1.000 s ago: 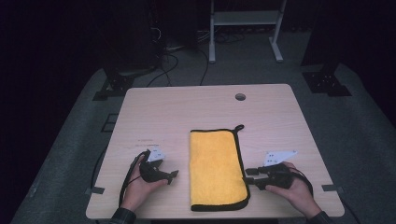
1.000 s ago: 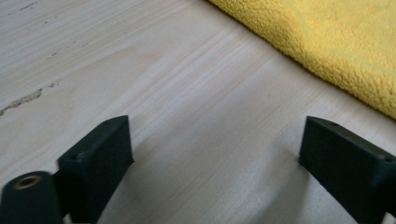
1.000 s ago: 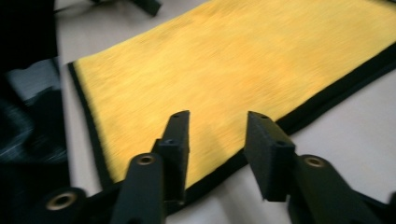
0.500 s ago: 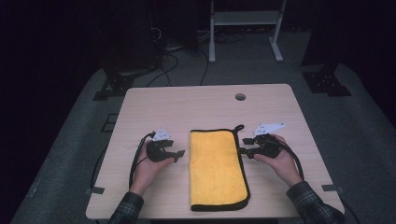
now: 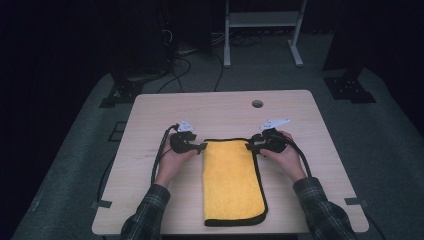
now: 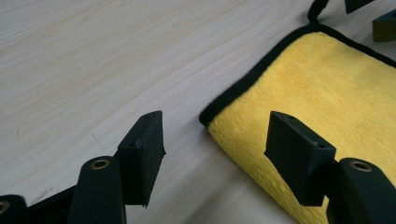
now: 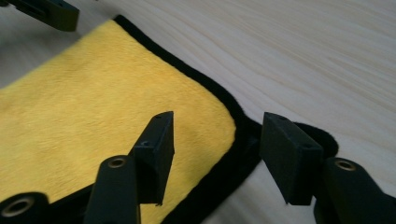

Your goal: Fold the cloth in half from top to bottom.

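Left gripper (image 5: 201,147) released, jaws just closing astride the yellow towel (image 5: 232,180)'s far left corner; right gripper (image 5: 251,145) released, jaws just opening astride its far right corner on the tabletop (image 5: 150,115).

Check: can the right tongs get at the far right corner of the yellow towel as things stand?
Probably yes. The right tongs stand open astride that corner of the towel, jaws having just been opening, pads not pressing. Nothing lies between; the table around is bare.
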`<state>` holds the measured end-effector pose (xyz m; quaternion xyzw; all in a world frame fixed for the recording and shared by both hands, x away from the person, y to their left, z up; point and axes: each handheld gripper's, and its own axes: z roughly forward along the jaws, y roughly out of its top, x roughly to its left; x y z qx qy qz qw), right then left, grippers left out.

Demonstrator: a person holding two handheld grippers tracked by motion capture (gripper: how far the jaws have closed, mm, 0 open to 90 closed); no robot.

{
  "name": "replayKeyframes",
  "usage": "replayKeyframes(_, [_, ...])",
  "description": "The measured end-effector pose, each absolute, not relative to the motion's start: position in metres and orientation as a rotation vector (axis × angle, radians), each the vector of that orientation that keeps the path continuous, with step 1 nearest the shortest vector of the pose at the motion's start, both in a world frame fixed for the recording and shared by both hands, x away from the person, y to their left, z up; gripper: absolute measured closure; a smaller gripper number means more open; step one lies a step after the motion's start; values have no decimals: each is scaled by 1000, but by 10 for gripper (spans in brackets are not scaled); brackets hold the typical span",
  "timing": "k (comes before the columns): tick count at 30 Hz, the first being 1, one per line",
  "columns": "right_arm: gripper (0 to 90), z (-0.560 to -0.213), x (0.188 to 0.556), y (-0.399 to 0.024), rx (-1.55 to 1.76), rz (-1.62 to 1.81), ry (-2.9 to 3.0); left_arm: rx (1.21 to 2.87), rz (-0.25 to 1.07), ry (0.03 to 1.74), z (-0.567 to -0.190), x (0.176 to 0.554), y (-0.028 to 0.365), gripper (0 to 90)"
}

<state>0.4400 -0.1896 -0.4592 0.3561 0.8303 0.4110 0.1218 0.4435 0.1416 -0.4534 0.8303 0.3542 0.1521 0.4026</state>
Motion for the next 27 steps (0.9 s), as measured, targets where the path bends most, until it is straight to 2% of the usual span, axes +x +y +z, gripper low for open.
replayKeyframes(7, [439,-470,461,-190,1126,1170,2407,2115,386,937,-462,459,139,384])
replayKeyframes(18, [533,-478,468,-186,1090,1117,2419,2143,378,957,-475,465,139,391])
replayKeyframes(19, [545,-478,468,-185,1089,1116,2420,2147,373,939,-475,464,139,409])
replayKeyframes(20, [603,-479,467,-186,1080,1123,2419,2145,363,925,-475,463,138,448])
replayKeyframes(25, [742,-481,465,-188,1085,1194,2432,2136,271,882,-475,461,138,737])
replayKeyframes(27, [772,-481,465,-189,1111,1211,2433,2122,240,894,-476,461,138,810])
